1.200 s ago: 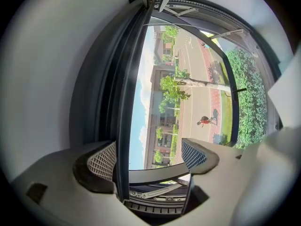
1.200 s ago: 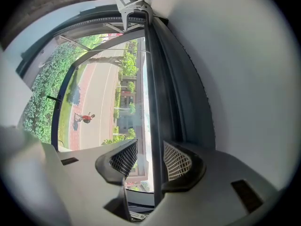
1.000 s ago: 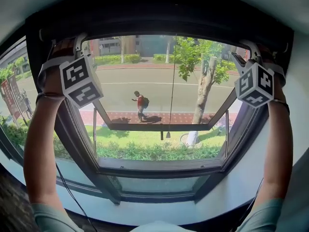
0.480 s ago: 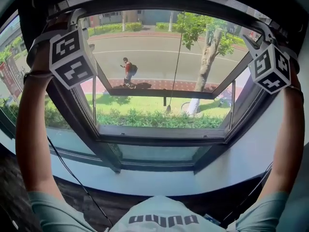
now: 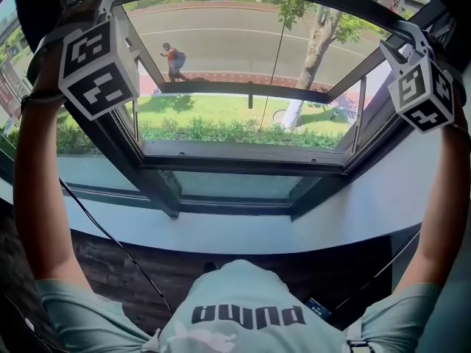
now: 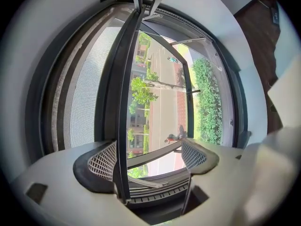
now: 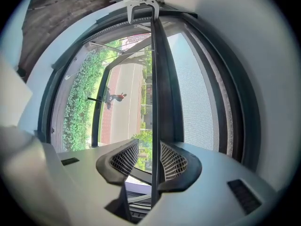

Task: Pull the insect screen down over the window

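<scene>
Straddling the slim dark screen bar (image 6: 123,93), grid-padded jaws of left gripper (image 6: 148,147) wide apart, of right gripper (image 7: 149,147) narrowly apart.

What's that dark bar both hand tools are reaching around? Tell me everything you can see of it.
The pull bar is a slim, dark, straight rail, seemingly metal, edging the fine grey mesh. It runs high across the window from one tool to the other, resting against one pad of the wide-open left gripper and between the right gripper's narrower jaws, not clamped.
</scene>
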`<state>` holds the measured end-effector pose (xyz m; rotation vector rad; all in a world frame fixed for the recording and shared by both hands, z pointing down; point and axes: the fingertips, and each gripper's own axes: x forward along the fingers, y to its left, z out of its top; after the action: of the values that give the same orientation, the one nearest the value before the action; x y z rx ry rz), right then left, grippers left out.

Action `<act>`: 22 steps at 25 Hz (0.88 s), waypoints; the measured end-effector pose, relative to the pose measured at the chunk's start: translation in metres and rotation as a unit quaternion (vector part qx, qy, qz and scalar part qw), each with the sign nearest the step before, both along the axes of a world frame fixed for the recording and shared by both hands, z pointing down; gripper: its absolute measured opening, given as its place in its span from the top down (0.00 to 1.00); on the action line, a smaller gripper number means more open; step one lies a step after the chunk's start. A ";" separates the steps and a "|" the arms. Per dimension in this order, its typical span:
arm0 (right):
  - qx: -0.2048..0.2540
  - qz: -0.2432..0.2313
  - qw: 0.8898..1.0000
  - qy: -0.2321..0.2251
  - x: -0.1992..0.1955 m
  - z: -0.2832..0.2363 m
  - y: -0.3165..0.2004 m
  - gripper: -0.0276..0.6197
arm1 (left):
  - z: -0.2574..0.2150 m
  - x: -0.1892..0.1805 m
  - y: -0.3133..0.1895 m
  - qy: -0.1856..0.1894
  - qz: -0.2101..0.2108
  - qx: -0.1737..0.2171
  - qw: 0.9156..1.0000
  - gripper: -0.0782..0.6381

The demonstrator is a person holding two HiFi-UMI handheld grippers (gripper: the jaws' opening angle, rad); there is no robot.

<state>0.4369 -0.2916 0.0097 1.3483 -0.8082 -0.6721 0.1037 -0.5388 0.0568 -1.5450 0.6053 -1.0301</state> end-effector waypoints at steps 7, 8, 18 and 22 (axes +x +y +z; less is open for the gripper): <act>-0.018 0.010 1.000 -0.005 0.000 0.016 0.000 0.73 | 0.015 0.000 0.001 -0.013 -0.002 -0.017 1.000 0.30; -0.025 0.010 1.000 -0.009 0.000 0.022 -0.001 0.73 | 0.021 0.000 0.001 -0.017 -0.001 -0.022 1.000 0.30; -0.067 0.004 0.997 -0.039 0.000 0.107 0.005 0.73 | 0.108 -0.004 0.010 -0.050 0.008 -0.064 0.997 0.30; -0.072 0.004 0.997 -0.040 -0.004 0.115 0.006 0.73 | 0.116 -0.008 0.011 -0.053 0.007 -0.066 0.996 0.30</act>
<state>0.4333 -0.2853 0.1245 1.2536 -0.8968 -0.5458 0.0960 -0.5281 0.1727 -1.5956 0.4584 -1.1531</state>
